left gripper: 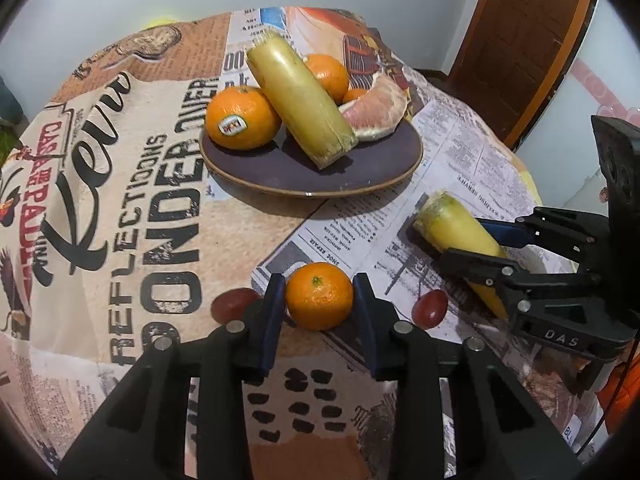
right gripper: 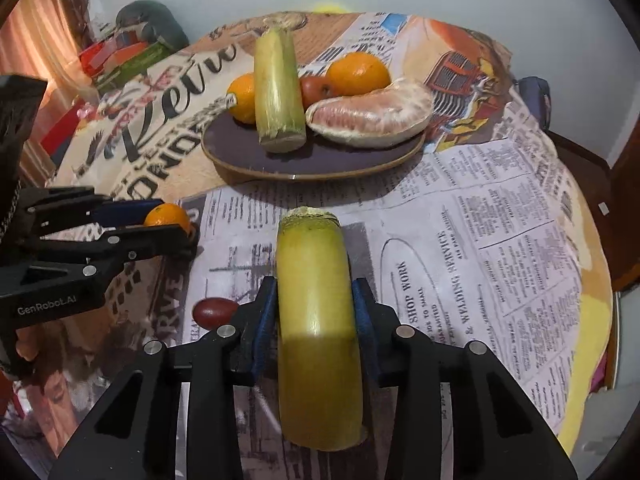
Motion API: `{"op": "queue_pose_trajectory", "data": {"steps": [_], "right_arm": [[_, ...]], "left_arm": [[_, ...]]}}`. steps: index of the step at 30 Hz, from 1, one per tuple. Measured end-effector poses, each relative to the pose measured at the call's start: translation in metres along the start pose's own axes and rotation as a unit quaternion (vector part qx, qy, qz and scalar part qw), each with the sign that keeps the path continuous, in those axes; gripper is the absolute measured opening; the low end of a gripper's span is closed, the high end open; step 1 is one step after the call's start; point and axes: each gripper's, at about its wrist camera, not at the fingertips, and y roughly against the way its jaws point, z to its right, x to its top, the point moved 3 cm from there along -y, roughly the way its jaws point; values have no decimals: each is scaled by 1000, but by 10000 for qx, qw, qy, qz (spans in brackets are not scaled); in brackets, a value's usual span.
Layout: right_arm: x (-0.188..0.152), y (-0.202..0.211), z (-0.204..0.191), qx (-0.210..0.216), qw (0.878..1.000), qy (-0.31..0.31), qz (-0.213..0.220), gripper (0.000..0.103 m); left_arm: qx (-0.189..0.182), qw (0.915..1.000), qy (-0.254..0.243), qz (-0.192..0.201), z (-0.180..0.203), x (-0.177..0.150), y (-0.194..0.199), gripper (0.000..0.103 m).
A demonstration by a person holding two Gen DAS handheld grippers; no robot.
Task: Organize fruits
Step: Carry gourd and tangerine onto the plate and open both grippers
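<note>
left fingers point(left gripper: 319, 294) clamp small round orange mandarin point(left gripper: 319, 295) | right fingers point(right gripper: 315, 300) clamp yellow-green sugarcane cylinder point(right gripper: 316, 320) | dark round plate point(left gripper: 360, 176) on table holds more fruit

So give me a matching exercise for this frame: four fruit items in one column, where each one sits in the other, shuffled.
Items
1. small orange
2. sugarcane piece off the plate
3. peeled pomelo segment
4. red grape

Places
A. lying loose on the tablecloth, touching nothing
B. between the fingers of the right gripper
C. on the dark plate
D. between the fingers of the left gripper

Pairs: 1-D, 2-B, 3-C, 4-A
</note>
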Motion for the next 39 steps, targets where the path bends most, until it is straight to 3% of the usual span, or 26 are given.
{"op": "queue_pose_trajectory", "data": {"steps": [7,14,24,39], "right_arm": [[23,42,6,-262,9966,-226,741,32],[41,64,15,-243,9922,-450,1136,32],[60,49,3,-104,9946,-226,1012,32],[94,15,1,-44,9956,-167,921,32]], "left_arm": [[122,9987,21,501,-3,16,38,34],[162,9964,125,819,-9,33,59,34],[172,9958,282,852,-20,52,49,34],[185,9976,353,564,-29,73,0,34]]}}
